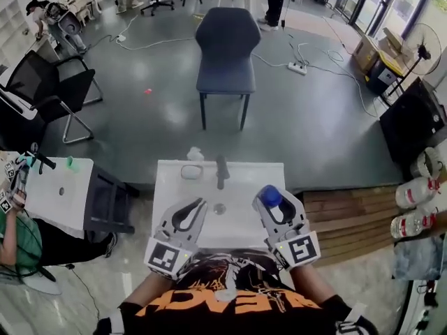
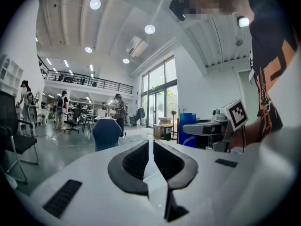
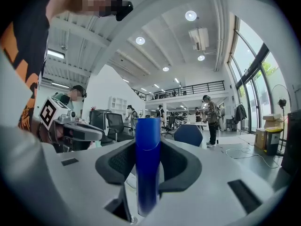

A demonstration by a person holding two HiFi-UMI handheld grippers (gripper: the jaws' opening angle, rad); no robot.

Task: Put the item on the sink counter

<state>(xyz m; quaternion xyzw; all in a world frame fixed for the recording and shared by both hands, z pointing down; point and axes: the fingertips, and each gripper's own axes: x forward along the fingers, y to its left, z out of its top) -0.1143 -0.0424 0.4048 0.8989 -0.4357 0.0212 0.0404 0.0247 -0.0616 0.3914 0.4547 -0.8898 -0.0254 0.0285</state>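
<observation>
over the white sink counter (image 1: 171,173), the right gripper (image 1: 274,201) grips an upright blue cylinder (image 3: 147,149) between its pads; beside it the left gripper (image 1: 201,204) hovers above the basin (image 1: 237,227), fingers pinched together, empty.

I see the sink counter (image 1: 174,187) straight ahead, faucet (image 1: 221,172) at its rear middle. Chair (image 1: 226,51) stands behind it. Side table (image 1: 59,190) to the left, wooden boards (image 1: 349,218) to the right, jugs (image 1: 415,194) beyond them. Left gripper (image 1: 201,202) over the counter's left front, right gripper (image 1: 274,199) over its right front, item (image 1: 271,196) between its jaws.
</observation>
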